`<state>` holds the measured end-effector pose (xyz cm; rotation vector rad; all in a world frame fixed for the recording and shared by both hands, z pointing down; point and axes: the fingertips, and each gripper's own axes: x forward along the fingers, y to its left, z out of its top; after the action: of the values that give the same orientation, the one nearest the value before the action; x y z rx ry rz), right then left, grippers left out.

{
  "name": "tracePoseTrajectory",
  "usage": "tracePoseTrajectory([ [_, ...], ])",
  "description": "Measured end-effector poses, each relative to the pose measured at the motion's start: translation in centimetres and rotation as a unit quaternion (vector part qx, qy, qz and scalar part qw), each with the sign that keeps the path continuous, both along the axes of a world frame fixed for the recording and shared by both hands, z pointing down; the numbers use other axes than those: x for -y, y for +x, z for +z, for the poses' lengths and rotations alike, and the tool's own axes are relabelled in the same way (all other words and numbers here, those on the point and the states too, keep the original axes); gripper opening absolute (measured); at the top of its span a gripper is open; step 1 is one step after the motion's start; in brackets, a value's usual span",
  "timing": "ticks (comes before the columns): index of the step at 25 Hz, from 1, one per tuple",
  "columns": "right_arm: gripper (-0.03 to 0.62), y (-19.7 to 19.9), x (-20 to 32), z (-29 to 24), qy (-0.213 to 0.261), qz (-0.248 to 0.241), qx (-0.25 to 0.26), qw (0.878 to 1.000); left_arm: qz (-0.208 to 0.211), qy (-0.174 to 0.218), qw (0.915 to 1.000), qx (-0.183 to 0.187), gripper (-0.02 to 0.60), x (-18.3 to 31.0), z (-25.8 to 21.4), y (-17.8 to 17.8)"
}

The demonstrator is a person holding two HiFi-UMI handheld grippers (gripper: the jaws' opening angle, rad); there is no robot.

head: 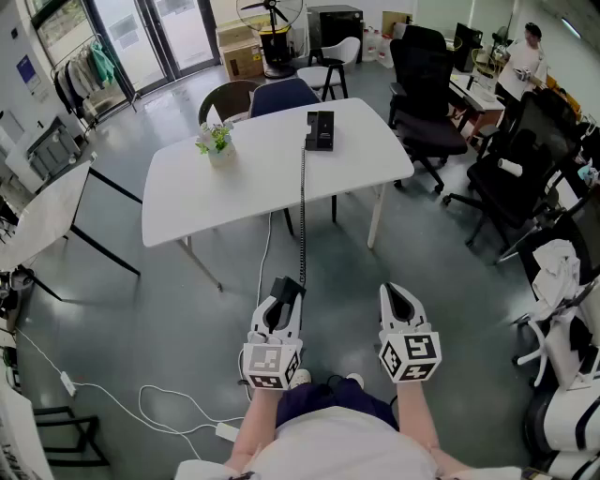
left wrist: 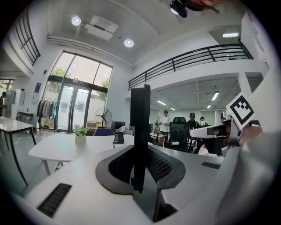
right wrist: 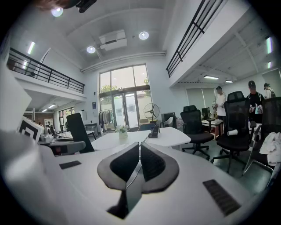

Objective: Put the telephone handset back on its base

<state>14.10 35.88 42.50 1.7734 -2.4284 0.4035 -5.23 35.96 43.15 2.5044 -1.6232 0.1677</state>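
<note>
Clamped mid-body in left gripper (head: 285, 287): handset (left wrist: 140, 123), likely rigid, light, slick plastic. Springy cord (head: 302, 206) to base (head: 320, 130). Right gripper (right wrist: 139, 154) closed, empty.

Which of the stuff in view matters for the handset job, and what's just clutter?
In the job:
- handset, clamped in the left tongs
- cord, stretched from handset to base
- base, on the white table

Lying about:
- potted plant
- fan
- office chairs
- floor cable
- right tongs, shut and empty
</note>
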Motion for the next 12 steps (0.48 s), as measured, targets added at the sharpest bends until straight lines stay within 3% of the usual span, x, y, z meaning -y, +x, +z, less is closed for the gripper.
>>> tracePoseTrajectory([
  [12,0.035,-2.2,-2.2,0.6,-0.009,0.013,-0.004,1.0,0.018,0.004,0.9998,-0.009,0.084,-2.0,0.2,-1.5],
])
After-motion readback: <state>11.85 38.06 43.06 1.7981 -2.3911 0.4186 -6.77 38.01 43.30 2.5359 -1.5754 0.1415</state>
